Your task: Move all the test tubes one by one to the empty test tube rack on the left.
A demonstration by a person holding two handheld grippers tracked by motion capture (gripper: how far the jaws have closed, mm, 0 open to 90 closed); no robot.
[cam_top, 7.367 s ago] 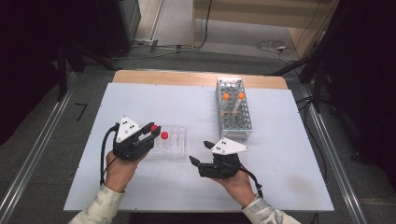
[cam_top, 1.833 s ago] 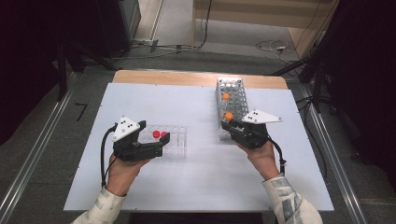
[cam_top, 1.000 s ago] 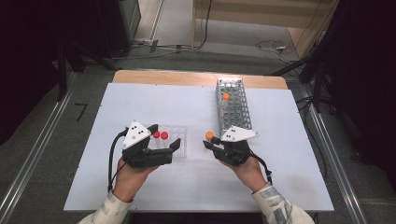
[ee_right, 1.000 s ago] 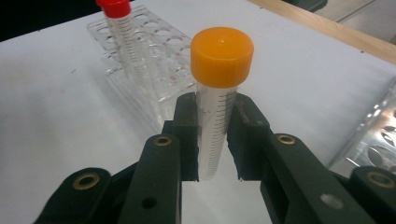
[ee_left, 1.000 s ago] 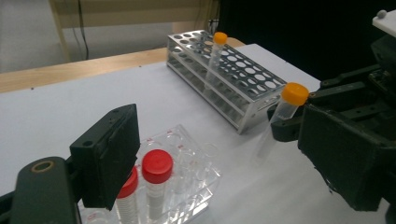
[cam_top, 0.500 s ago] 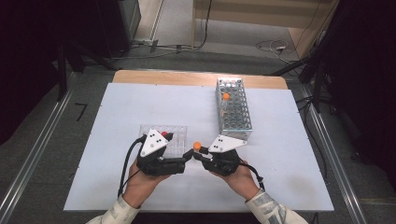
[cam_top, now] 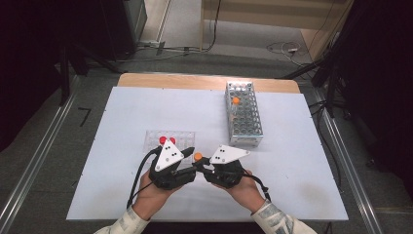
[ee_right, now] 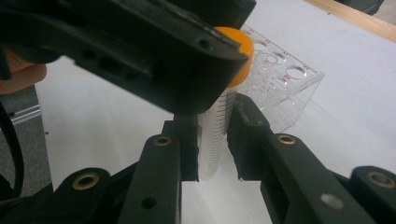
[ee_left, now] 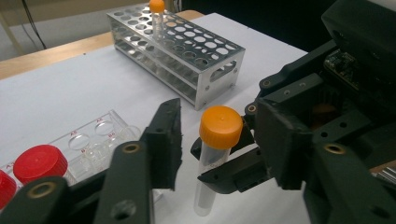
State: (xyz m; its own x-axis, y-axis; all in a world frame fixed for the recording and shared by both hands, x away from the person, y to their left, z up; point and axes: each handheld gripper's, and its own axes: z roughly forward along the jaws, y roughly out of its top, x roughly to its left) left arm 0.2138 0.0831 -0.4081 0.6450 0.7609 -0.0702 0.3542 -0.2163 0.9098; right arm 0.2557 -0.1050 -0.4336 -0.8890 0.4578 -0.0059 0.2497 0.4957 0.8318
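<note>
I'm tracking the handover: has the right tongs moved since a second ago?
Yes. The right tongs, shut on the orange-capped tube, has moved away from the metal rack, leftward and toward the person, meeting the left tongs.

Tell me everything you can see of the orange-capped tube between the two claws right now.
The tube is a clear plastic cylinder with printed graduation marks and an orange screw cap. It stands upright, above the white table, in front of the clear rack. The right claw grips its body from both sides. The left claw is open around its cap, not yet closed. Its contents cannot be made out.
</note>
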